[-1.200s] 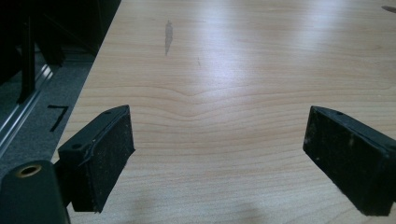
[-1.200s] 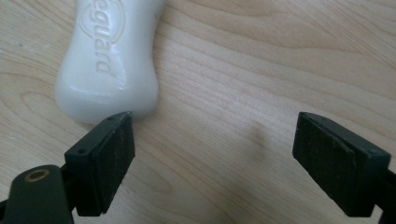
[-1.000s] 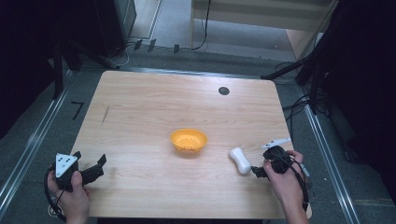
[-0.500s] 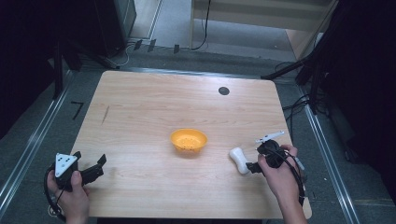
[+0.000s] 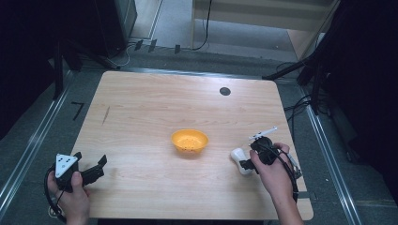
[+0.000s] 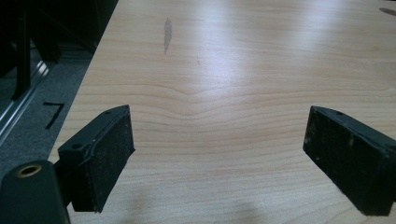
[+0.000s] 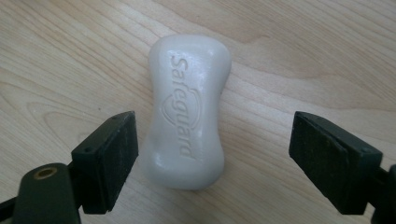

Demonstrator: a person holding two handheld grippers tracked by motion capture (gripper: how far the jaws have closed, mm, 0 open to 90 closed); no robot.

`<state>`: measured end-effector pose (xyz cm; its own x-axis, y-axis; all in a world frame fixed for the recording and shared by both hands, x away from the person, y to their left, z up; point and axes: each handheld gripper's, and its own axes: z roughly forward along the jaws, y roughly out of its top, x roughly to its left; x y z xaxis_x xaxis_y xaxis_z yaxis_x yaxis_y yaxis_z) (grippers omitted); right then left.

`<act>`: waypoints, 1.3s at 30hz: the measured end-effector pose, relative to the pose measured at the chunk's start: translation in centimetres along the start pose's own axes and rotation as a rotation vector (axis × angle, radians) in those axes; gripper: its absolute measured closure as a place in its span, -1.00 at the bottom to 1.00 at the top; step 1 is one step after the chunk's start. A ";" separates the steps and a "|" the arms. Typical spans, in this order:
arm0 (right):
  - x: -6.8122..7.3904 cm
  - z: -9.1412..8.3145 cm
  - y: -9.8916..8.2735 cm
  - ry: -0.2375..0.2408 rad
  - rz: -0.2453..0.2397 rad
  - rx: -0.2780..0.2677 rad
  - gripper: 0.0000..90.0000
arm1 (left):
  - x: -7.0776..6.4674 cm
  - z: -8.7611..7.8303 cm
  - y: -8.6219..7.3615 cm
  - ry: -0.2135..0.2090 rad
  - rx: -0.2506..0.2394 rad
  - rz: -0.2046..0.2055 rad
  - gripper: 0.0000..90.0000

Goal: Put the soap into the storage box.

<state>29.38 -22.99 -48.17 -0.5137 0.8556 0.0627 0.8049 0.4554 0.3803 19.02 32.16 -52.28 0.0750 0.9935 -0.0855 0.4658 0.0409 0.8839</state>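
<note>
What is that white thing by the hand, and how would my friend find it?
Start at the wooden table and find the orange bowl in its middle. Just to the right of the bowl, in front of the right gripper, lies a bar of soap. It is the only white thing on the table, narrow in the middle, with the word Safeguard pressed into its top.

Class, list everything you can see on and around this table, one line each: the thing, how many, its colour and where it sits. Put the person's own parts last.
Soap bar: one, white, near the table's right edge, between the right gripper's open jaws, which have just been closing.
Bowl: one, orange, table centre.
Round disc: one, black, far side of table.
Table: one, light wood.
Left gripper: one, black, open, near left corner.
Right gripper: one, black, at the soap.
Hands: two, bottom edge.
</note>
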 end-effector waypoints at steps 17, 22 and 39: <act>1.4 1.9 1.2 0.000 0.024 0.063 -0.22 | 0.1 0.0 0.0 -0.005 0.003 -0.003 -0.80; 1.5 2.2 1.2 -0.010 0.030 0.085 -0.18 | 0.1 0.0 0.0 -0.006 0.004 -0.003 -0.80; 2.0 3.4 1.0 -0.046 -0.045 0.123 0.01 | 0.1 0.1 0.0 -0.008 0.005 -0.005 -0.80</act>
<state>30.23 -19.99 -50.82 -0.5382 0.8428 0.0049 0.8133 0.5178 0.2653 19.08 32.22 -52.28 0.0798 0.9924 -0.0941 0.4711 0.0457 0.8809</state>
